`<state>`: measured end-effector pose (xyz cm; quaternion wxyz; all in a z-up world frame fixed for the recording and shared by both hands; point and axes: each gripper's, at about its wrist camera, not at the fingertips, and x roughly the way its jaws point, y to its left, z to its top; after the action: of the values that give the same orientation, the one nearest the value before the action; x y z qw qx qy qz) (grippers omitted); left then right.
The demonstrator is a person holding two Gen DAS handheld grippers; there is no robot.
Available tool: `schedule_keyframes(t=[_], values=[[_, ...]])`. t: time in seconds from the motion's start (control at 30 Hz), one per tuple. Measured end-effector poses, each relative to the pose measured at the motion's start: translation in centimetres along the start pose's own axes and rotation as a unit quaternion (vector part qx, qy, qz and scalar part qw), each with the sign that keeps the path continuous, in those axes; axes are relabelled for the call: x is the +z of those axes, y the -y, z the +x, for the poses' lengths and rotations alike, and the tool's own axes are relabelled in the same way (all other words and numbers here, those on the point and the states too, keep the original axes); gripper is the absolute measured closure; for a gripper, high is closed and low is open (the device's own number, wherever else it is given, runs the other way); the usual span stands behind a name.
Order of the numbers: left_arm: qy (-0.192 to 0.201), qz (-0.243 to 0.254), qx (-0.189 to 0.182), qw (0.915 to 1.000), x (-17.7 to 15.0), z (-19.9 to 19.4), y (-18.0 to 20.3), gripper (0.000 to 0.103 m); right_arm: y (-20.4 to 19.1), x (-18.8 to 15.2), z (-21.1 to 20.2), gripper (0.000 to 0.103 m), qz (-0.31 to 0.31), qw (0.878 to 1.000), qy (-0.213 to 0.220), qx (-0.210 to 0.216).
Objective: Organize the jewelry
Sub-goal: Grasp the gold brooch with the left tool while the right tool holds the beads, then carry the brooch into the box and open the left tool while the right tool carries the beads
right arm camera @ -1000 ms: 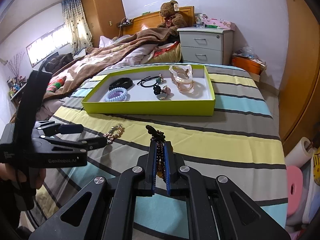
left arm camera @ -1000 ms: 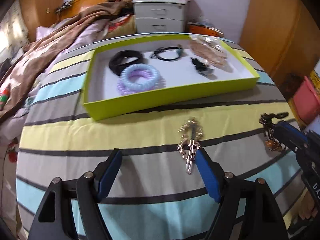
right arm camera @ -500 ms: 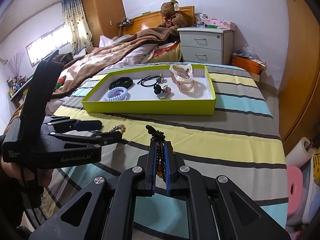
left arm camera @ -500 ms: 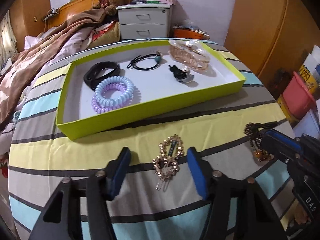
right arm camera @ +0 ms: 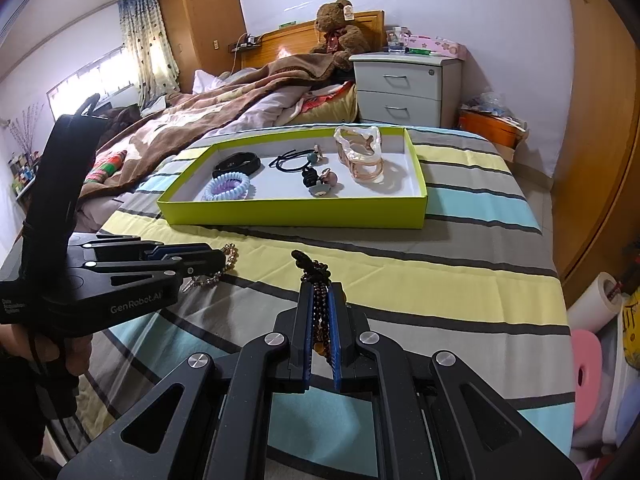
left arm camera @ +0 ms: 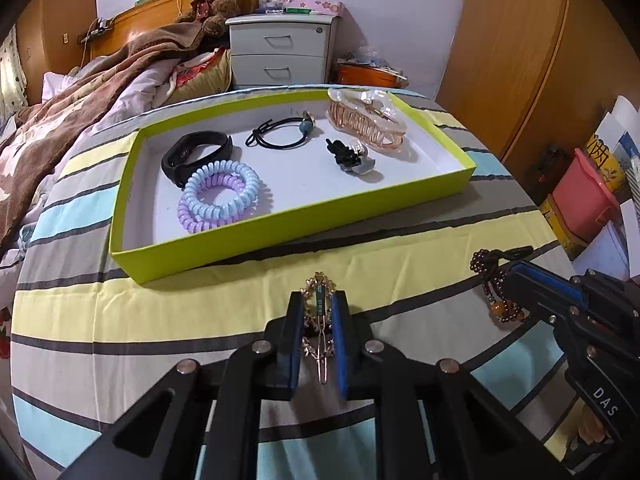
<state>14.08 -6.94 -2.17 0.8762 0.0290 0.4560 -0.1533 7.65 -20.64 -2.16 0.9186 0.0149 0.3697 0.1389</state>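
Gold hair clip (left arm camera: 318,312) lies on the striped bedspread (left arm camera: 160,312) just in front of the green tray (left arm camera: 280,236), clamped between the pads of the left tool (left arm camera: 317,334), whose jaws have just been closing onto it. Its long axis runs toward the tray — ornate head nearest the tray, thin pin end pointing back at the camera. Whether it has left the fabric yet is hard to tell.

Beaded bracelet (right arm camera: 318,312) is pinched in the right tool (right arm camera: 320,328), also short of the tray, hanging lengthwise along the fingers with its knotted end toward the tray.

Already inside the tray: black band (left arm camera: 196,152), spiral hair ties (left arm camera: 220,196), black elastic (left arm camera: 280,136), small dark clip (left arm camera: 348,156), large claw clip (left arm camera: 368,120). Probably most of the job is done — these two pieces are left to carry in and set down.
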Motion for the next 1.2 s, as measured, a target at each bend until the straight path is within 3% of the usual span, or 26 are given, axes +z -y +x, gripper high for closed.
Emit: schedule_keyframes(t=[0.67,1.2], values=[[0.023,-0.003,-0.003,0.9997,0.7,-2.1,-0.2,0.089,-0.3,1.4,-1.1,0.096,-0.004,1.000,0.020,-0.010],[0.060,-0.002,-0.013,0.9981,4.9,-4.5,-1.2,0.089,-0.4,6.2,-3.1,0.096,-0.012,0.997,0.070,-0.017]])
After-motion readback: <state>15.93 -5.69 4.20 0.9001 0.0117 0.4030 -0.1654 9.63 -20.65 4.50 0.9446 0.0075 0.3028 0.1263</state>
